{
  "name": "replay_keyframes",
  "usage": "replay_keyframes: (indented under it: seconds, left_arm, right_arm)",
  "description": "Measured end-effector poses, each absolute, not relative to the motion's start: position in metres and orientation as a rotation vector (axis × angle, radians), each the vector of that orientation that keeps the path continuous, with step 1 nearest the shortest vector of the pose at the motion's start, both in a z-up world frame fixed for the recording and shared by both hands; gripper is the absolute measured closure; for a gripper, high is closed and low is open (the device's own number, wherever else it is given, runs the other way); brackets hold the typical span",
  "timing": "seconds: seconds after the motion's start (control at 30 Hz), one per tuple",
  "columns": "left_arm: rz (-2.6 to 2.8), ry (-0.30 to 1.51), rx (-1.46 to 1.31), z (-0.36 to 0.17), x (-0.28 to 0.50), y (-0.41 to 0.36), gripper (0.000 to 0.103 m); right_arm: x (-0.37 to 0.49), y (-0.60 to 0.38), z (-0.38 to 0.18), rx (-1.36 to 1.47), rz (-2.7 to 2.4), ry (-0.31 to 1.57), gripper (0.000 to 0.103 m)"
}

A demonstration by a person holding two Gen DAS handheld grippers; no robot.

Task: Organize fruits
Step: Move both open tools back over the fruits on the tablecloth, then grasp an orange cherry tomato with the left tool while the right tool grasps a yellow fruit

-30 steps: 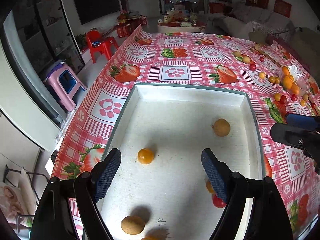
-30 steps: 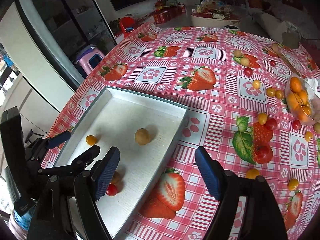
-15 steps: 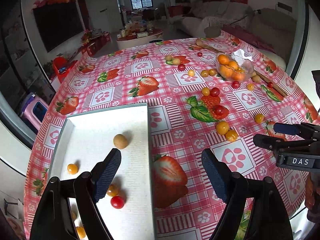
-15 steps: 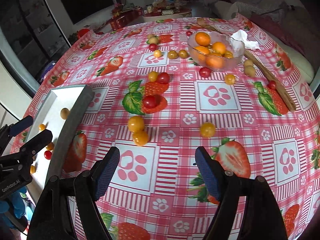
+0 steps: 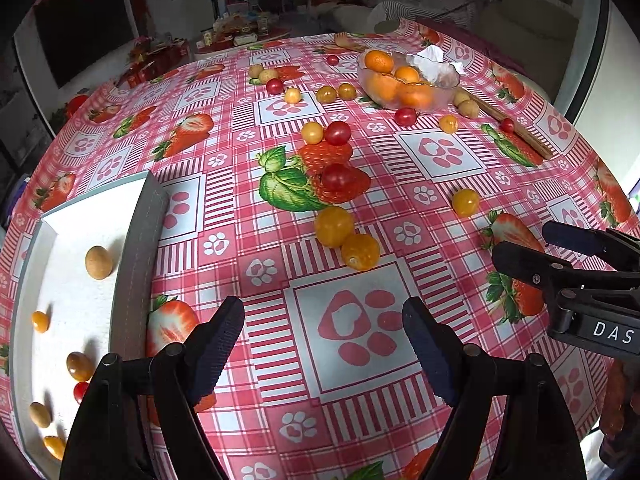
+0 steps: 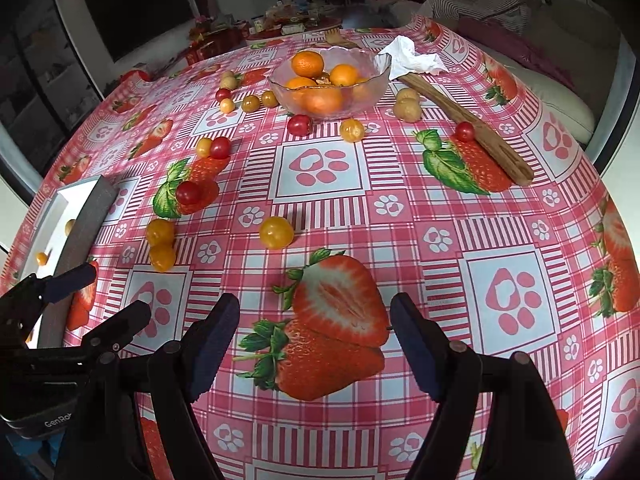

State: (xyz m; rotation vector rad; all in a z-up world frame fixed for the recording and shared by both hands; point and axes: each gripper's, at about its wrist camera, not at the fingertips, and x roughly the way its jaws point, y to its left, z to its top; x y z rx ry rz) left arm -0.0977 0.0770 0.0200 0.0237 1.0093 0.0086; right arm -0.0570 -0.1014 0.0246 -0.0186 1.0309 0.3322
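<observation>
Both wrist views look steeply down along their own claws, close over the worktop (image 5: 440,152). They share the glass bowl (image 5: 408,80) at upper frame and white tray (image 6: 86,216) at left.

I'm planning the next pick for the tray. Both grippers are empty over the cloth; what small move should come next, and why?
Probably ease the left gripper forward and down over the pair of yellow tomatoes just ahead of its open jaws. They are the loose fruit nearest it and lie close to the white tray, which already holds several. The right gripper, also open, could take the lone yellow tomato.
</observation>
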Motion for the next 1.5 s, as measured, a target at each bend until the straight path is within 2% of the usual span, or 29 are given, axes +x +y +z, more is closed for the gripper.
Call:
replay_keyframes:
  seconds: [0.17, 0.2, 0.23, 0.37, 0.47, 0.57, 0.63, 0.67, 0.73, 0.8, 0.83, 1.5]
  left_arm:
    - [0.026, 1.004, 0.009, 0.017, -0.090, 0.074, 0.021]
    - [0.028, 1.004, 0.007, 0.016, -0.088, 0.073, 0.029]
    - [0.032, 1.008, 0.007, 0.015, -0.085, 0.072, 0.032]
    - [0.041, 1.009, -0.007, 0.012, -0.078, 0.069, 0.032]
    - [0.036, 1.004, -0.012, 0.012, -0.075, 0.065, 0.039]
    - [0.036, 0.999, -0.010, 0.013, -0.072, 0.063, 0.043]
    - [0.034, 0.993, -0.006, 0.013, -0.071, 0.060, 0.052]
    - [0.029, 0.991, -0.008, 0.013, -0.071, 0.059, 0.056]
    - [0.018, 0.988, -0.010, 0.014, -0.070, 0.058, 0.069]
    - [0.005, 0.984, -0.005, 0.014, -0.070, 0.056, 0.077]
    - [-0.002, 0.981, 0.004, 0.014, -0.070, 0.056, 0.080]
    - [-0.052, 0.921, -0.036, 0.040, -0.139, 0.081, 0.080]
  right_arm:
    - [-0.045, -0.094, 0.023, -0.036, 0.360, 1.023, 0.023]
    - [-0.043, -0.091, 0.022, -0.040, 0.368, 1.024, 0.023]
    - [-0.040, -0.089, 0.021, -0.045, 0.375, 1.025, 0.025]
    - [-0.032, -0.079, 0.019, -0.075, 0.390, 1.022, 0.027]
    - [-0.027, -0.074, 0.020, -0.084, 0.404, 1.021, 0.031]
    - [-0.024, -0.068, 0.019, -0.104, 0.403, 1.017, 0.039]
    - [-0.023, -0.065, 0.019, -0.113, 0.402, 1.014, 0.055]
    - [-0.022, -0.064, 0.019, -0.112, 0.407, 1.018, 0.060]
    - [-0.021, -0.063, 0.020, -0.113, 0.415, 1.018, 0.075]
    - [-0.021, -0.065, 0.020, -0.090, 0.427, 1.025, 0.079]
    - [-0.021, -0.068, 0.020, -0.072, 0.432, 1.029, 0.079]
    - [-0.074, -0.113, 0.025, 0.092, 0.466, 1.072, 0.079]
